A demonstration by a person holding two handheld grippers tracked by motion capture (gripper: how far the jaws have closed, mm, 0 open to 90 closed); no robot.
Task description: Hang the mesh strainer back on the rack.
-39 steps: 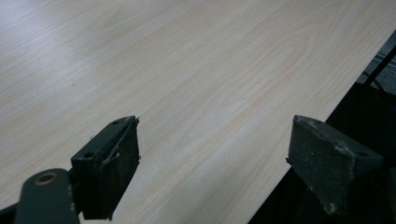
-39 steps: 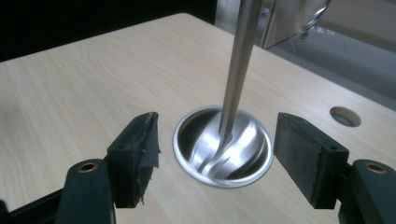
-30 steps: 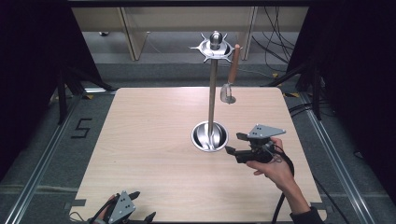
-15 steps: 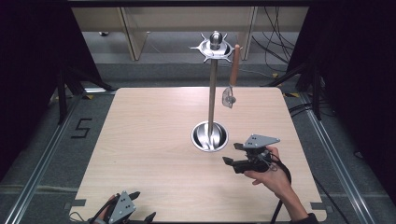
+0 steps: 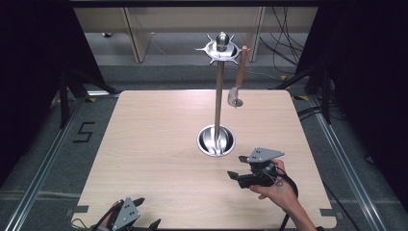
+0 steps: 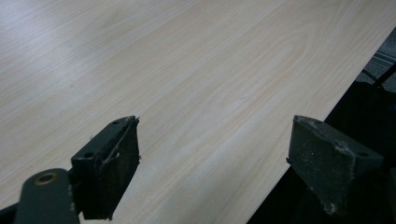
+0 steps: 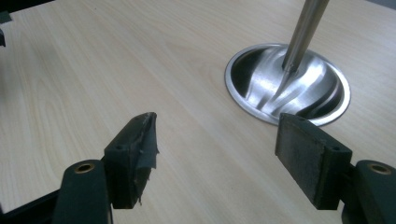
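Stand base (image 7: 287,84) lies just beyond the right gripper's (image 7: 215,154) spread jaws, seemingly apart.

Pale wood-grain rectangular table (image 5: 159,144) with rounded corners, set on a grey floor (image 5: 43,159). Bearing 1 thing: round shiny steel dish-shaped stand base (image 5: 216,140), right of centre, with a thin upright steel pole (image 5: 219,96) rising from it.

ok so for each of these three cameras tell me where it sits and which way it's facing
High view: fixed above the near side, looking forward and down at the table, utensil stand, both hand-held grippers and a forearm.
Left gripper view: rides the left hand-held gripper, facing bare tabletop and its edge.
Right gripper view: rides the right hand-held gripper, facing the stand's base, shared with the high view.
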